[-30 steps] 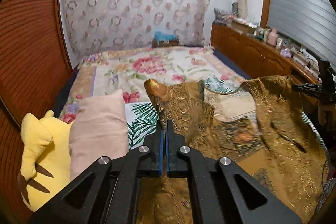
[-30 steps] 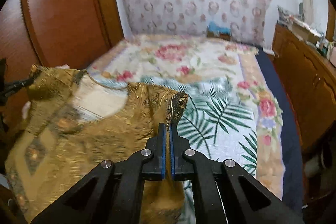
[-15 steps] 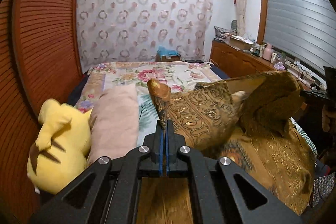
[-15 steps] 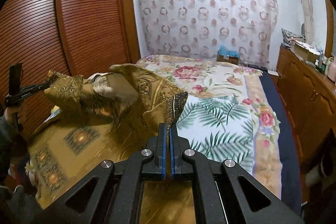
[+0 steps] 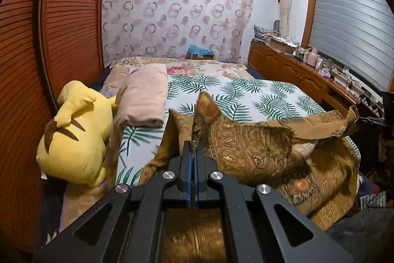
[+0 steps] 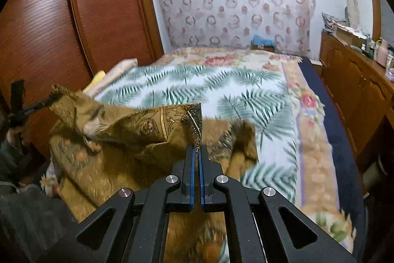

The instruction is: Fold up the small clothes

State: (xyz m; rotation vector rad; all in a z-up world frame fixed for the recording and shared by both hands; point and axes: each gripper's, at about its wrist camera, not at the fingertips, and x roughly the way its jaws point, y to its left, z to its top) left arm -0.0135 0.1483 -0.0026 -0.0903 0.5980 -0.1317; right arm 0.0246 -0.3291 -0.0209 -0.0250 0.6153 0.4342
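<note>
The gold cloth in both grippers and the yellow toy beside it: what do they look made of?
The gold cloth looks like a woven brocade with a slight sheen: raised scroll patterns catch the light and it holds stiff folds. The yellow toy looks like soft plush, matte and fuzzy, with stitched seams. Exact fibres cannot be told.

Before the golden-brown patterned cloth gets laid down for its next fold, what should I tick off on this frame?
1. Left gripper shut on a corner of the golden-brown patterned cloth: ok.
2. Right gripper shut on another corner of the cloth: ok.
3. Span between the two held corners taut: not ok, it sags and bunches.
4. Palm-leaf bedspread ahead of the cloth free for laying it down: ok.
5. Yellow plush toy and pink folded blanket off to the side, apart from the cloth: ok.
6. Lower hem lying flat: cannot tell, hidden below the grippers.
</note>
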